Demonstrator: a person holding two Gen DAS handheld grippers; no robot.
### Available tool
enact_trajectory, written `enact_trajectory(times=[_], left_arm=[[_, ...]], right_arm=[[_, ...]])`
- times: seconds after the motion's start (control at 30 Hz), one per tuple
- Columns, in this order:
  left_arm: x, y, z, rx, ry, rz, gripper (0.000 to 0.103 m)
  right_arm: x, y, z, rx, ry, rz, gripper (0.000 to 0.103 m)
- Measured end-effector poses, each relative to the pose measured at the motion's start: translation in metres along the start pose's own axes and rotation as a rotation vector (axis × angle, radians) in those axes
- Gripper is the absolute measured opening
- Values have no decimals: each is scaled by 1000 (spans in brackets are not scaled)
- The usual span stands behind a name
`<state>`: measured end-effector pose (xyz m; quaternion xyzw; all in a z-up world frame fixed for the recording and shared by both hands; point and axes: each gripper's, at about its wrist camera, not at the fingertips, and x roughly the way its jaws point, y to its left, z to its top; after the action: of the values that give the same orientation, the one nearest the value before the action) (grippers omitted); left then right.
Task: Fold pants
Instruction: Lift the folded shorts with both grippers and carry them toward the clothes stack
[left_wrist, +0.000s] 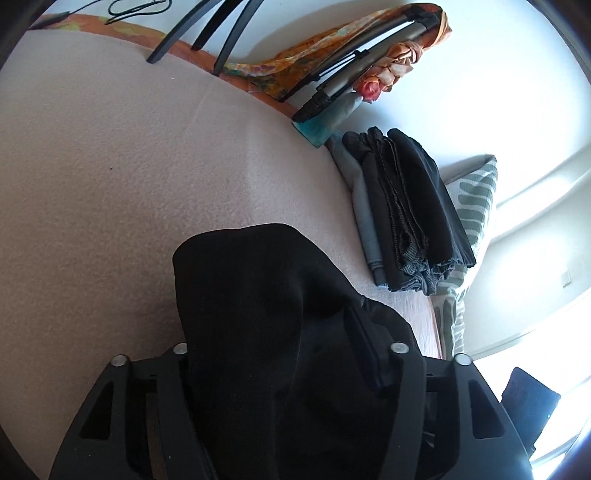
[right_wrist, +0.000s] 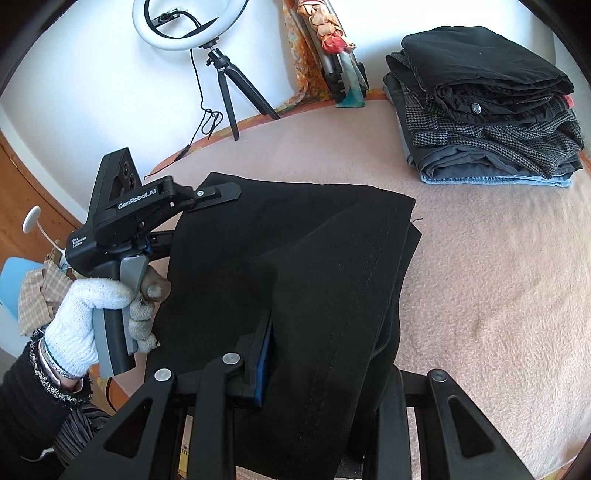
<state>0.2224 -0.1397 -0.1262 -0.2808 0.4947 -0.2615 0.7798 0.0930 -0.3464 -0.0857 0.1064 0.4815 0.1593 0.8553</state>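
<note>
The black pants lie folded over on the pink blanket, with one side lifted. My left gripper sits at their left edge, held by a gloved hand, and is shut on the cloth. In the left wrist view the black pants drape over and between the left gripper's fingers. My right gripper is at the near edge, shut on a fold of the pants, with one pad showing against the cloth.
A stack of folded clothes sits at the far right of the blanket; it also shows in the left wrist view. A ring light on a tripod and a bundled tripod with scarf stand along the wall. A patterned pillow lies behind the stack.
</note>
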Motion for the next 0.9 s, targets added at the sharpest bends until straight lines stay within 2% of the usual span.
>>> enact_trajectory(times=[0.03,0.1,0.2,0.4,0.5,0.63,0.77,0.9], left_arm=[[1,0,1,5,-5,10,14],[-4,1,0,1,-32,-4,14],[-20,-1,-2,-8,-64,-46,13],[-59,-29,1,48,-143,-81,13],[-76,-53,7,102,-171,-101,13],[-90,-87,20,150,-197,-140,13],[-98,-123,37,195,-220,-177,13],[-97,-161,54,248,-237,-206,13]], right_arm=[[0,1,1,-3,-1,-2,28],[-4,4,2,-19,-10,-17,28],[-12,8,5,-38,-29,-20,17],[-29,10,4,-42,-69,-7,13],[-46,16,7,-63,-123,-15,12],[-74,26,10,-125,-217,-81,12],[-103,30,15,-173,-297,-126,12],[-132,21,25,-166,-372,-149,12]])
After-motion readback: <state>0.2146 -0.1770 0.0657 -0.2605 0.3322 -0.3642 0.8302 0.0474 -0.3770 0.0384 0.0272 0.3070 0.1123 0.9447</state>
